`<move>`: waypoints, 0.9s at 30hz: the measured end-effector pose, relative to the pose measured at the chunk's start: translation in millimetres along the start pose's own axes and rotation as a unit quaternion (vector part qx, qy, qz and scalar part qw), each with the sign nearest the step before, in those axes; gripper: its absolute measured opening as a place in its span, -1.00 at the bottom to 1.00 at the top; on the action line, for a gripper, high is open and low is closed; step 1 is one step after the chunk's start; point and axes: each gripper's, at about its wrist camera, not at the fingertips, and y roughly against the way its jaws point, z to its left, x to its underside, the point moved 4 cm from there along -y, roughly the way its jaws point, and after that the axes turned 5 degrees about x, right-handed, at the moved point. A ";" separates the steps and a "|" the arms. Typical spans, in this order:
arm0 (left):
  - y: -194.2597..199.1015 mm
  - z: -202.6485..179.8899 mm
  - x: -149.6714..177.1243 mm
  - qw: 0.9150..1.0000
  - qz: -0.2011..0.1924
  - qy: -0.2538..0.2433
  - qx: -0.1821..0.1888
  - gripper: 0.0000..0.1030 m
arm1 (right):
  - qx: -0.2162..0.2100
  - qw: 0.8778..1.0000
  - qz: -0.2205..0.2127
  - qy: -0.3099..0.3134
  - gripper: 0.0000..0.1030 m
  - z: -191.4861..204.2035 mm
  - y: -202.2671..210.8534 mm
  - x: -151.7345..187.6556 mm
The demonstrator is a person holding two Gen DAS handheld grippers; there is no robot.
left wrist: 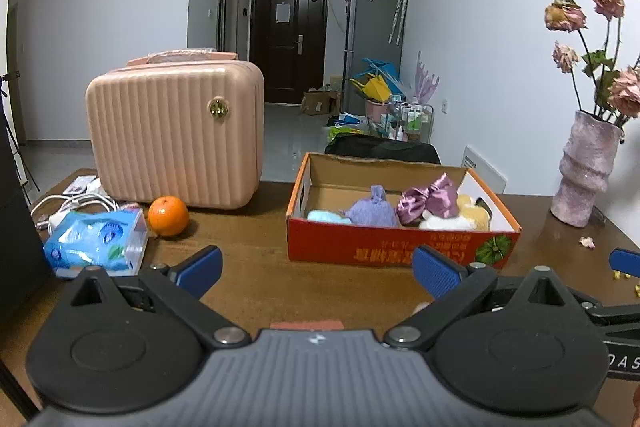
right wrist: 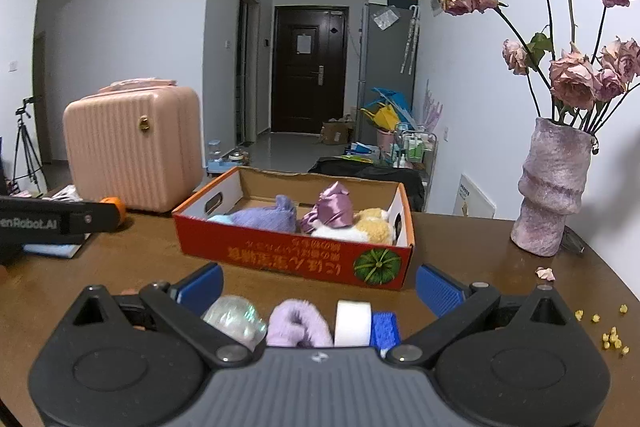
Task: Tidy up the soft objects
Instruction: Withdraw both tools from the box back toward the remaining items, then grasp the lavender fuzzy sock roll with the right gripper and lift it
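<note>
Both my claws, left [left wrist: 316,269] and right [right wrist: 318,287], gape wide, holding nothing. The box [right wrist: 280,261] of soft toys [right wrist: 266,219] sits at twelve o'clock; a purple fluffy thing [right wrist: 298,323] lies between my right fingers, untouched.

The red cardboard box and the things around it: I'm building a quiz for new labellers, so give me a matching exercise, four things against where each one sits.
Things:
1. purple satin bow
2. orange
3. pink vase
4. lilac fuzzy item

Places:
A. on the table, right of the red cardboard box
B. just in front of the right gripper, between its open fingers
C. inside the box
D. in front of the pink case

Pairs: 1-C, 2-D, 3-A, 4-B
</note>
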 end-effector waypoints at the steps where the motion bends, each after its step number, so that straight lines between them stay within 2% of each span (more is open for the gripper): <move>1: 2.4 0.0 3.6 1.000 0.001 0.000 0.003 1.00 | -0.002 1.000 0.000 0.001 1.00 1.0 3.4 3.7; 17: 30.6 0.6 62.4 1.000 0.013 -0.008 0.024 1.00 | -0.020 1.000 0.004 0.014 1.00 10.6 36.4 53.8; 27: 27.9 10.3 78.5 1.000 0.016 0.001 0.019 1.00 | -0.023 1.000 0.015 0.002 1.00 12.0 29.2 68.7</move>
